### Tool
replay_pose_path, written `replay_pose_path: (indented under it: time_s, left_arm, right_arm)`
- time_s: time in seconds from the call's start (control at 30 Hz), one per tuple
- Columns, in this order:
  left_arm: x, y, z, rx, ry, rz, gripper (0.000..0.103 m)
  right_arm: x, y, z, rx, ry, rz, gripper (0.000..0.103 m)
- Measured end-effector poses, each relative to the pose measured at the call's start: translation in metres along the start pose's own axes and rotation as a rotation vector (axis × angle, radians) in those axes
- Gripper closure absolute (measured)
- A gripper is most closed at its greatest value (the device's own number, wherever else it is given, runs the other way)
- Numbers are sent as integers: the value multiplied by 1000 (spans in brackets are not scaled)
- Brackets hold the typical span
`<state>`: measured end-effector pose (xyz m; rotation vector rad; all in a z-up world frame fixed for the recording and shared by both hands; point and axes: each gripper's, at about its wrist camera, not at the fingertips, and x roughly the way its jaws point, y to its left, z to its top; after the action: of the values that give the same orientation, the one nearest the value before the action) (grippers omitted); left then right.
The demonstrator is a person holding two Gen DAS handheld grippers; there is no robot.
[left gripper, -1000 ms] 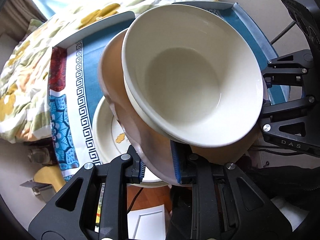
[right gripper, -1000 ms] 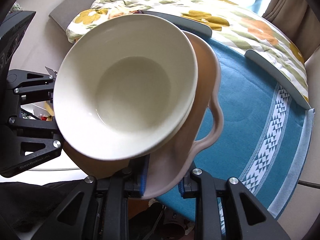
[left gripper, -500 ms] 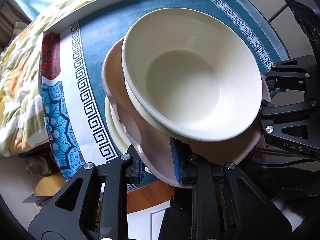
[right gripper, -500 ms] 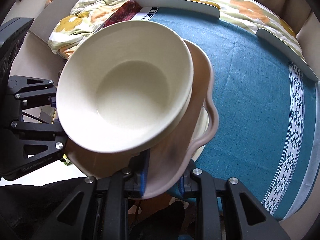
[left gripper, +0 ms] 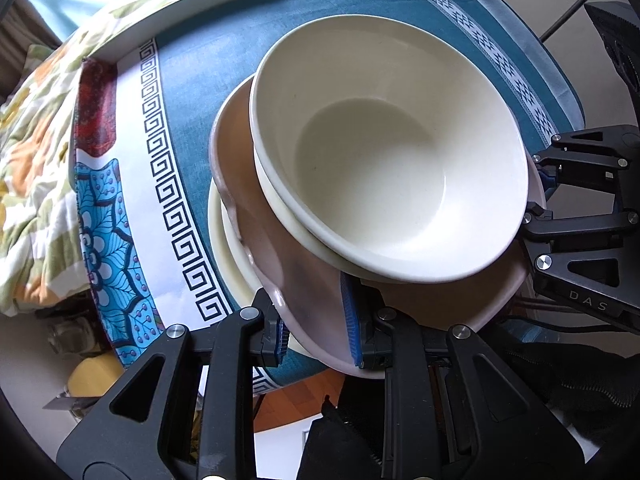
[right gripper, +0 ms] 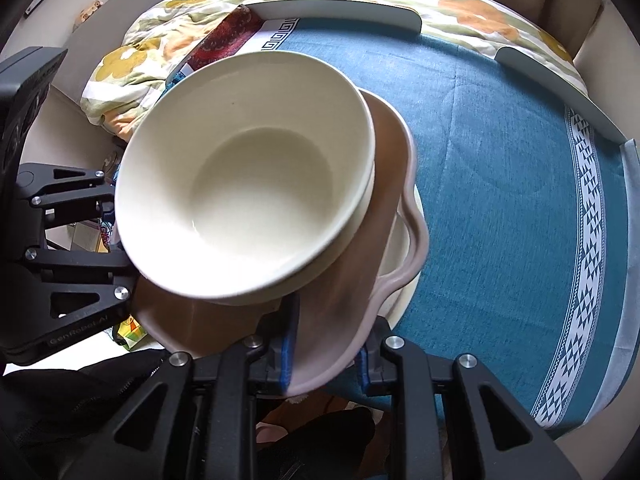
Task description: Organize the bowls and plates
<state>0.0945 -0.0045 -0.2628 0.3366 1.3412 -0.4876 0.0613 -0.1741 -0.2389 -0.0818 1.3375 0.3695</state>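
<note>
A pink scalloped plate [left gripper: 276, 240] carries two nested cream bowls [left gripper: 384, 152]. My left gripper [left gripper: 316, 332] is shut on the plate's near rim. My right gripper [right gripper: 324, 348] is shut on the opposite rim of the pink plate [right gripper: 384, 184], with the bowls [right gripper: 248, 176] on top. The stack hangs just above a cream plate [left gripper: 224, 236] lying on the blue tablecloth [left gripper: 200, 64]; the cream plate [right gripper: 400, 280] peeks out under the pink one. Whether they touch is hidden.
The round table has a blue cloth [right gripper: 500, 160] with a white patterned border and grey edge guards [right gripper: 340, 8]. A floral quilt [left gripper: 36, 128] lies beyond the table. Each gripper's black frame shows at the side of the other's view.
Both grippers have carried the plate and bowls over the table and lowered them onto the spot above the cream plate. The grips have not changed.
</note>
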Motion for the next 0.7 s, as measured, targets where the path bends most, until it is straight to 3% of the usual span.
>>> replay_pose_path:
  time_s: [0.13,0.27,0.33,0.5,0.57,0.63,0.67,0.7]
  left_arm:
    - [1,0,1,-4,15,12,84]
    - [2,0,6,-16,35,4,77]
    - [2,-3,6,-2,43,-3,68]
    - [-2,-9,7,16,48,12,58]
    - [-6,-11,8,30,47,38,45]
    - [-15,-12,8,44,15,57,20]
    - [-19,-12,8,46,6,55,18]
    - [-20,-13,9,49,9,57,17]
  right_arm:
    - [1,0,1,8,7,-4,81]
    - [1,-1,1,28,13,0,81]
    - [2,0,2,33,21,0,80]
    - [0,0,2,57,31,10,77]
    - [-2,1,2,63,32,13,76]
    - [-5,2,2,64,31,4,71]
    - [-7,3,2,63,32,-7,66]
    - [-9,3,2,65,31,-14,54]
